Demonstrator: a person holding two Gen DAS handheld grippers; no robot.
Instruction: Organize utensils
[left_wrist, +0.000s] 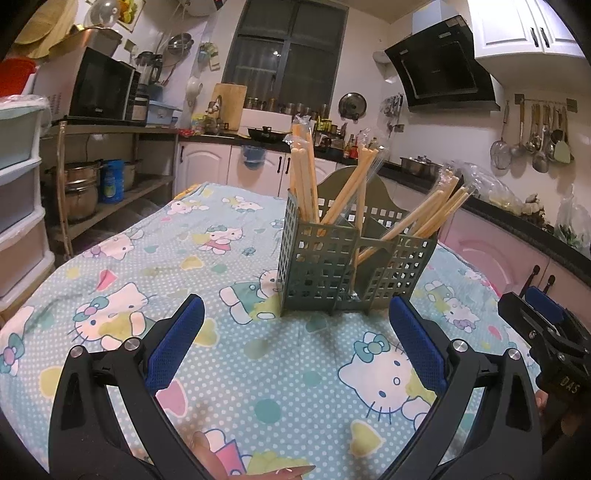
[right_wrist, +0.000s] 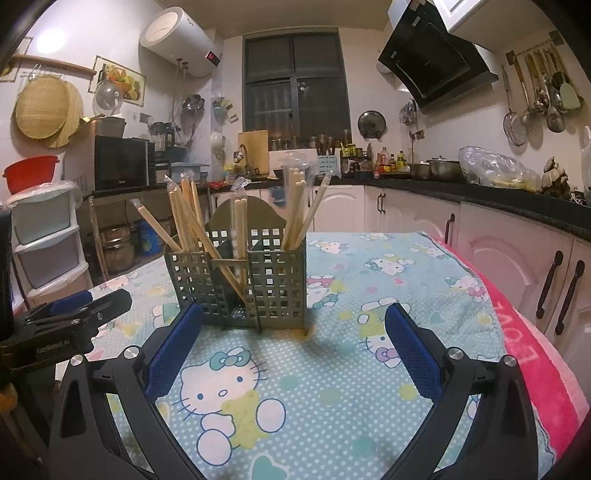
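Note:
A grey-green perforated utensil holder with three compartments stands on the Hello Kitty tablecloth; it also shows in the right wrist view. Several wrapped wooden chopsticks stand in its compartments, also seen in the right wrist view. My left gripper is open and empty, just in front of the holder. My right gripper is open and empty, close in front of the holder. The right gripper shows at the right edge of the left wrist view, and the left gripper at the left of the right wrist view.
A pink blanket hangs over the table's right edge. Plastic drawers and a shelf with pots stand to the left. Kitchen counters with cabinets run along the back and right.

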